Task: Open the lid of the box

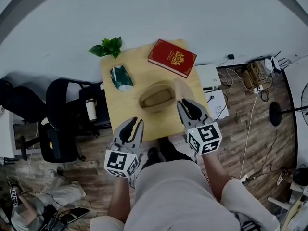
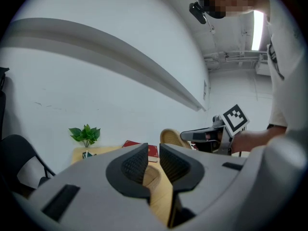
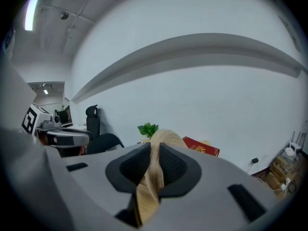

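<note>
As the oval wooden box [image 1: 156, 97] was seen standing uncovered near the middle of the bench [image 1: 144, 64], with its hollow laid bare to the head view, the task was judged to be all but done. The lid [image 1: 182, 88] was found off the box and held on edge just beside the box's right end, clear of the rim. It was pinched between the pads of the right claw [image 1: 185, 102], and in the right gripper view the pale wood of the lid [image 3: 154, 182] was shown clamped upright between the two jaws of that claw [image 3: 153, 162]. The left claw [image 1: 134, 124] was kept near the bench's front edge, apart from the box; its jaws were seen a little spread in the left gripper view [image 2: 153, 165], with nothing gripped and only the open box [image 2: 148, 174] glimpsed through the gap. A red book [image 1: 172, 57], a green packet [image 1: 121, 77] and a leafy sprig [image 1: 107, 47] were left lying farther back, well apart from the work. What remained, it was judged, was only for the lid to be set down somewhere on the bench and released.
</note>
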